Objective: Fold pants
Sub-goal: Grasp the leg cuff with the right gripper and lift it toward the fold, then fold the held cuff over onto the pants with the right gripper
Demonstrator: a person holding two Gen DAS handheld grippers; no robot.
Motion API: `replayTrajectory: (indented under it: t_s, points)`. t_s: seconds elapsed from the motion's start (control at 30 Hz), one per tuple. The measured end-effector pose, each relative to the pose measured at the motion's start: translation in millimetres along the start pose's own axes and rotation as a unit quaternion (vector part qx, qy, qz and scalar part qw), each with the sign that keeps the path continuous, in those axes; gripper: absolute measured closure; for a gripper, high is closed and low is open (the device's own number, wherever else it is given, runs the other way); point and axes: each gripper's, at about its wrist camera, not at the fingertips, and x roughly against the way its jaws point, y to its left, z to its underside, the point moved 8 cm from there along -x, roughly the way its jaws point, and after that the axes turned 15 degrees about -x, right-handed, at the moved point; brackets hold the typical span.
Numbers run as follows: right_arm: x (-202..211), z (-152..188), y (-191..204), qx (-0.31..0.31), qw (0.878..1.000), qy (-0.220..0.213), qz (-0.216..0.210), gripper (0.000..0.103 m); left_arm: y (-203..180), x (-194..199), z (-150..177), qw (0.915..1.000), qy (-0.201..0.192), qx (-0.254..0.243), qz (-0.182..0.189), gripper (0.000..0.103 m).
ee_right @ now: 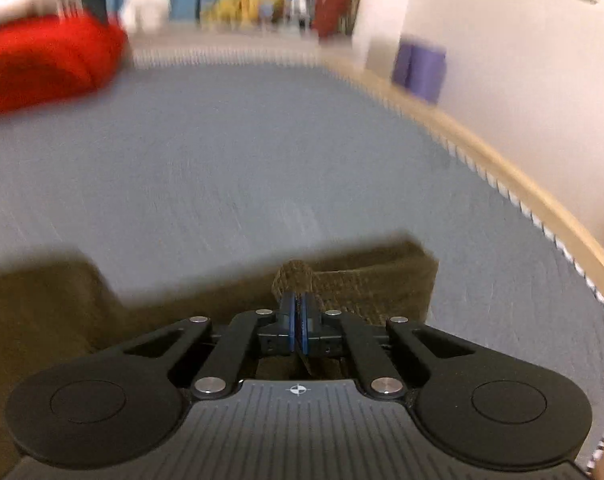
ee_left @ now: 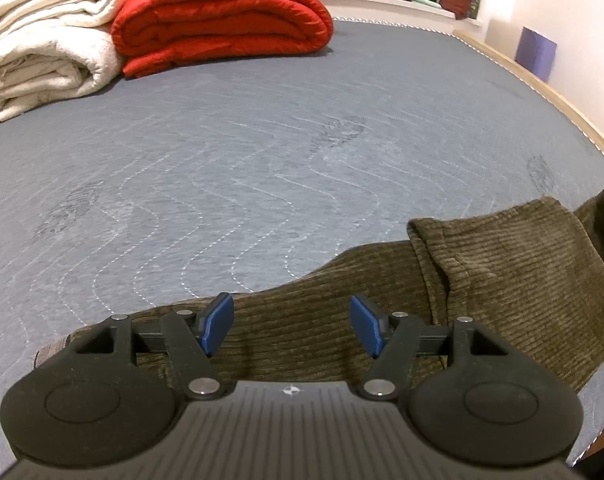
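Left wrist view shows the left gripper (ee_left: 292, 326) with jaws spread and empty above olive corduroy pants (ee_left: 482, 280) lying on a grey quilted mattress (ee_left: 242, 160), while the right gripper (ee_right: 301, 312) is clamped on a fold of the pants' fabric.

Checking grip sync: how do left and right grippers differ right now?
The left gripper has its jaws wide apart with nothing between them, hovering over the olive corduroy pants; the right gripper is shut on a pinched fold of the pants. The left view is sharp; the right is motion-blurred. Both have blue pads and point down at the grey mattress.
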Motion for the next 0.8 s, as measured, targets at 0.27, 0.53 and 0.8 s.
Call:
replayTrajectory:
  t_s: [0.27,0.53,0.8]
  points:
    - [185,23,180,0.037,0.905,-0.072,-0.418,0.1,5,2,0,0.9997,-0.005,0.025,0.008,0.033]
    - [173,184,252,0.215,0.86,0.165,-0.432,0.063,-9,-9,3,0.9964,0.004,0.05,0.069,0.033]
    - [162,158,233,0.194,0.896,0.1,-0.387,0.044,-54,-33,-15,0.9804,-0.015,0.089,0.176,0.067]
